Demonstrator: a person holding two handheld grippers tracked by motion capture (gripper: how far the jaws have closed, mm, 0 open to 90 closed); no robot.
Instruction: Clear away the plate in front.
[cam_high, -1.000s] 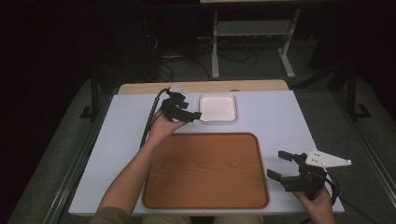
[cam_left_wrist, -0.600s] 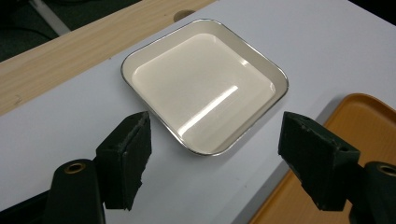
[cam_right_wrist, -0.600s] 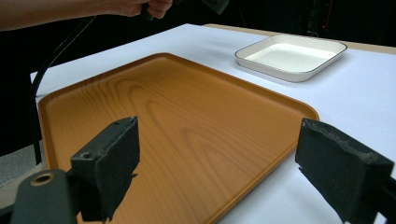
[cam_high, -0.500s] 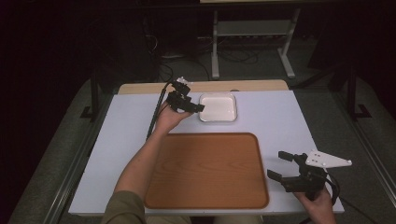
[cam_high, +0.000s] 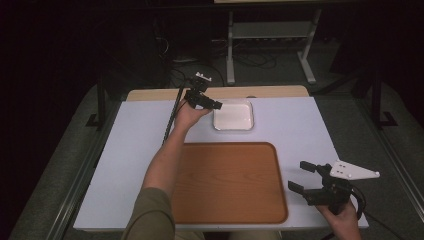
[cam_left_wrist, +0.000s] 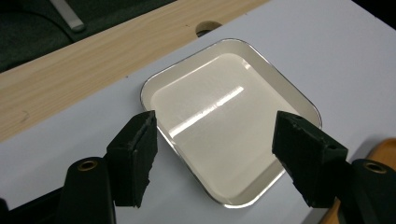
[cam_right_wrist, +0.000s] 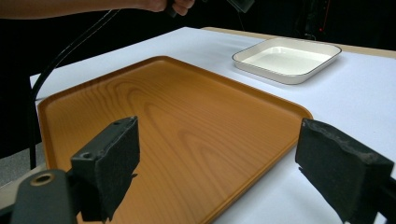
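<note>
Since a second ago my left gripper (cam_high: 216, 105) has slid toward twelve o'clock, jaws spread at the white square dish (cam_high: 233, 116) on the table's far edge, not yet gripped, while my right gripper (cam_high: 304, 178) waits spread beside the wooden tray (cam_high: 235, 182).

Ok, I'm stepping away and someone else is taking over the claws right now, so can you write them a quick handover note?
Left claw: open, held over the left edge of the white dish, not gripping it.
Right claw: open, holding nothing, low at the near right, beside the wooden tray.
Dish: at the far middle of the white table, with nothing in it.
Tray: in front of the dish, nothing on it.
Done: nothing gripped or moved yet.
Left: probably close the left claw on the dish rim, then carry it, likely to the tray.
</note>
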